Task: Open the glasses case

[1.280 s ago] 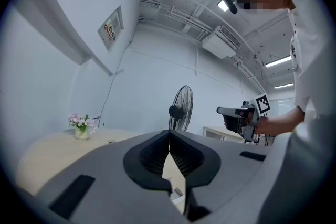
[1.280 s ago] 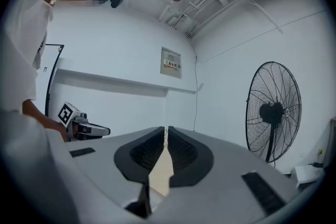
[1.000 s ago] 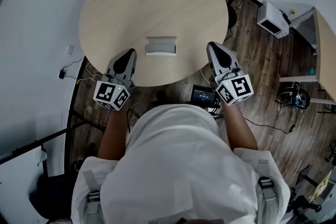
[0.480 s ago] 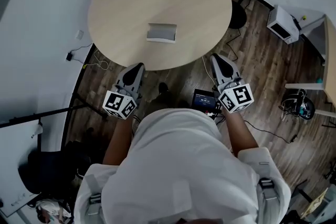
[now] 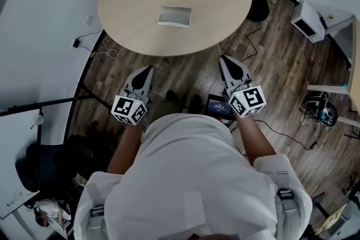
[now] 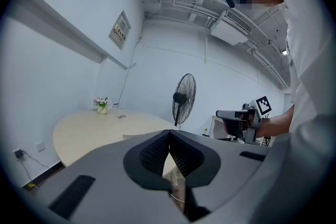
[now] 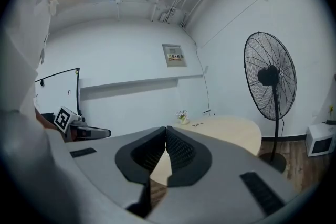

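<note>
**Head view:** A person stands back from a round table. The left gripper and right gripper are held over the wood floor, short of the table's near edge. The glasses case lies flat and closed near the table's middle, well apart from both grippers. Its long axis runs left to right across the view, with one long side facing the person. Which side carries the hinge cannot be told. The task looks to be at the approach step, with the case not yet touched.

**Left gripper view:** The jaws meet tip to tip with nothing between them. They aim toward the table, with a standing fan beyond.

**Right gripper view:** These jaws are also pressed together and empty. The tabletop and a small vase of flowers lie ahead, and the case does not show here.

The next move probably calls for both grippers to travel forward over the table and part their jaws. One would then steady the base while the other lifts the lid along a long edge.
</note>
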Motion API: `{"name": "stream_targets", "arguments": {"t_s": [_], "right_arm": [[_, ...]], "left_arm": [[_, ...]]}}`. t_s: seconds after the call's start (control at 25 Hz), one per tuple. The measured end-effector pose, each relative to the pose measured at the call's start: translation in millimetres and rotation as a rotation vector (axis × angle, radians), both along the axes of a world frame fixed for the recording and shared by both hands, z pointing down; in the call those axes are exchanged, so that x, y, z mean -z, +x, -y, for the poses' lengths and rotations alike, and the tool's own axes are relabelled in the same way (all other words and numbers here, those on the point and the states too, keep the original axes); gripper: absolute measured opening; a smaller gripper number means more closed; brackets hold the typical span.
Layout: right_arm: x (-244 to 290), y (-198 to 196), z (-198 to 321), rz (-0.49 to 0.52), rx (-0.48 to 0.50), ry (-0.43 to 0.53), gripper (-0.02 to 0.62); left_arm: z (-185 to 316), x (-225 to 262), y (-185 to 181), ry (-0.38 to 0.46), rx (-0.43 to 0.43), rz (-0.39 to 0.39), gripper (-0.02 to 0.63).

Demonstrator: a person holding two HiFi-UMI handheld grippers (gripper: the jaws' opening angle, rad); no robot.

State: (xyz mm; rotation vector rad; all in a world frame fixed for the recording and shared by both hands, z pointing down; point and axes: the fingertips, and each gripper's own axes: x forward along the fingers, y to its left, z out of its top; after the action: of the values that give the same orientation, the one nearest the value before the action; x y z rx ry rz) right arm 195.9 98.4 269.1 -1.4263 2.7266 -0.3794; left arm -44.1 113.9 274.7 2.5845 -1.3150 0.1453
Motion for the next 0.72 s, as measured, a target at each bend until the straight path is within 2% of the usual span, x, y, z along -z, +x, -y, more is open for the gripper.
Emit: {"name": "stream_targets", "arguments": {"t_s": [0.28,0.72], "right_arm": [[1,-18,-5,-0.023,-0.018,-0.01,0.025],[13,-65,-3,-0.029,-0.054,0.003,0.025]], "left_arm": [[13,9,-10,0.026,-0.029,-0.005,0.014],[22,30,-57,0.06,-0.027,-0.065,0.014]]}}
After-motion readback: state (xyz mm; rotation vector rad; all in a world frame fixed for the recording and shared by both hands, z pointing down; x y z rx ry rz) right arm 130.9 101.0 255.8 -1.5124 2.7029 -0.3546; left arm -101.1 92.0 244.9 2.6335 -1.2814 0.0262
